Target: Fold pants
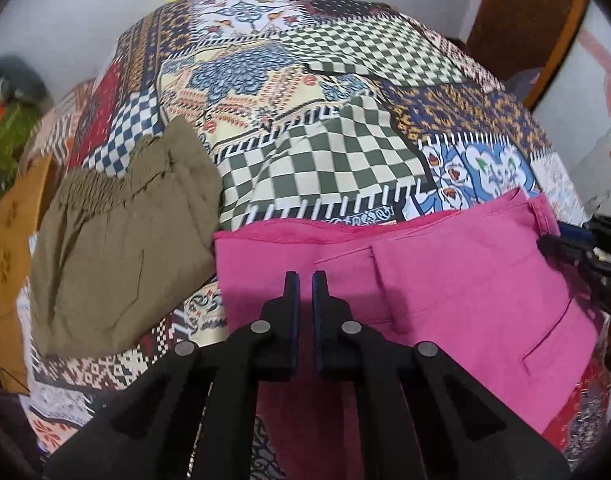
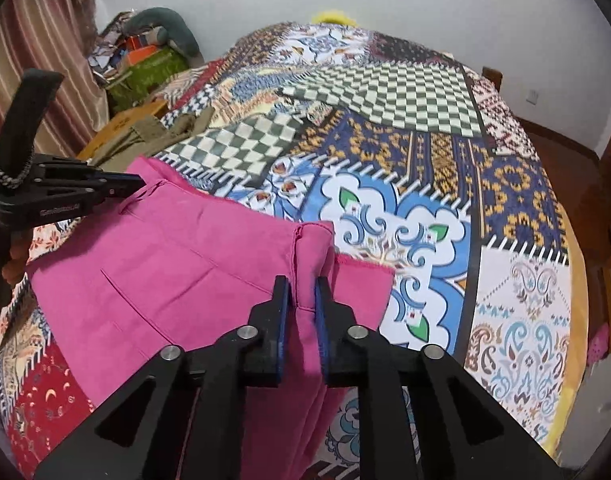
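Along bed point(image 1: 345, 80) left edge: olive pants point(image 1: 117, 248), folded, parked clear. At front edge: pink pants point(image 1: 445, 280), spread for folding. Left gripper point(image 1: 305, 280) nearly closed above them, grip unclear. Right gripper point(image 2: 303, 284) clamped on bunched pink edge, likely to carry it over.

Your left gripper point(image 1: 306, 280) hides the near middle of the pink pants point(image 1: 445, 288), and their lower part runs off the left wrist picture's bottom edge. Whether those nearly closed pads pinch cloth, you cannot tell. Left of the pants, the olive pants point(image 1: 117, 248) cover part of the patterned bedspread point(image 1: 345, 80). Beyond them, the clutter point(image 2: 145, 56) by the wall is too small to identify.
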Action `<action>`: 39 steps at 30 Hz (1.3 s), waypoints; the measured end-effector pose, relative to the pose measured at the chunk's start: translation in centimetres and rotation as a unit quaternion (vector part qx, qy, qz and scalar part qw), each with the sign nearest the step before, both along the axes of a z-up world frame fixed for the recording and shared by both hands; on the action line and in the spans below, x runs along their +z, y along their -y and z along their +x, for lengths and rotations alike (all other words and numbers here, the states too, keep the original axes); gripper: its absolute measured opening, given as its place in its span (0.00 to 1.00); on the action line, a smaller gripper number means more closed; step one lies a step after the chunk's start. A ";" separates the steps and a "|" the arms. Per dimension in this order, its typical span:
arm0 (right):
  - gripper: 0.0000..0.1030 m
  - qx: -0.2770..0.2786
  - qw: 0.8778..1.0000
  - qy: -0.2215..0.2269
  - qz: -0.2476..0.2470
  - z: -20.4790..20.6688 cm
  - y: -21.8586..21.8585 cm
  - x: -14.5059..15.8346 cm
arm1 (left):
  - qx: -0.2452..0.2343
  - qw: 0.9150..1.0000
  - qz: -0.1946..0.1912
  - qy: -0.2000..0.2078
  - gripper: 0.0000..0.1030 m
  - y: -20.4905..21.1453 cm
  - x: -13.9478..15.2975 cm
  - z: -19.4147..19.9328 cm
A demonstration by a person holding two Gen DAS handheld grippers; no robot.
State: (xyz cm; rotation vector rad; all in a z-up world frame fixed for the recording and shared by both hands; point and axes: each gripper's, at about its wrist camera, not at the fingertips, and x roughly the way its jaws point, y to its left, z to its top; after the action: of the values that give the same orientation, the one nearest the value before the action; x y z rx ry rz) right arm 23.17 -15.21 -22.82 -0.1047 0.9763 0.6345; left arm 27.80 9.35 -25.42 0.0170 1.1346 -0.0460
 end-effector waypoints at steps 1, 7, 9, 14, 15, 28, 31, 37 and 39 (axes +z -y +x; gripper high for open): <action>0.20 -0.005 1.000 -0.009 0.003 0.2 0.2 0.3 | 0.004 1.000 -0.001 0.001 0.05 -0.2 0.4 -0.2; 0.32 -0.011 1.000 0.003 0.017 -0.6 1.0 2.9 | -0.014 0.999 -0.005 0.040 0.06 0.2 4.6 -2.9; 0.36 -0.003 1.000 0.013 0.026 -1.2 0.5 3.9 | -0.026 0.998 -0.016 0.050 0.12 1.2 5.6 -3.8; 0.38 0.035 0.999 0.013 0.033 -3.0 -2.0 4.2 | -0.069 0.995 -0.065 0.026 0.21 4.8 5.1 -5.6; 0.38 0.043 0.999 0.007 0.032 -3.4 -2.4 3.9 | -0.079 0.995 -0.063 0.016 0.21 5.7 4.3 -6.1; 0.38 0.040 0.998 -0.038 0.019 -7.1 1.3 0.7 | -0.038 0.999 0.000 0.008 0.34 3.3 2.4 -11.2; 0.39 0.024 0.998 -0.056 0.025 -7.5 2.9 0.2 | -0.021 1.000 -0.014 0.005 0.34 1.8 1.6 -12.7; 0.40 0.000 0.997 -0.069 0.022 -8.6 4.2 -0.6 | 0.000 1.000 -0.013 0.008 0.35 0.7 1.2 -14.3; 0.40 -0.003 0.997 -0.069 0.019 -8.6 4.1 -0.5 | 0.002 1.000 -0.014 0.006 0.35 0.6 1.4 -14.3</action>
State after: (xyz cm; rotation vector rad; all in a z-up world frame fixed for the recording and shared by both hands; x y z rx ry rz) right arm 14.59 -19.32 -23.34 -0.0249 1.0963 0.6604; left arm 13.50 8.75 -24.05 -0.0098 1.1217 -0.0588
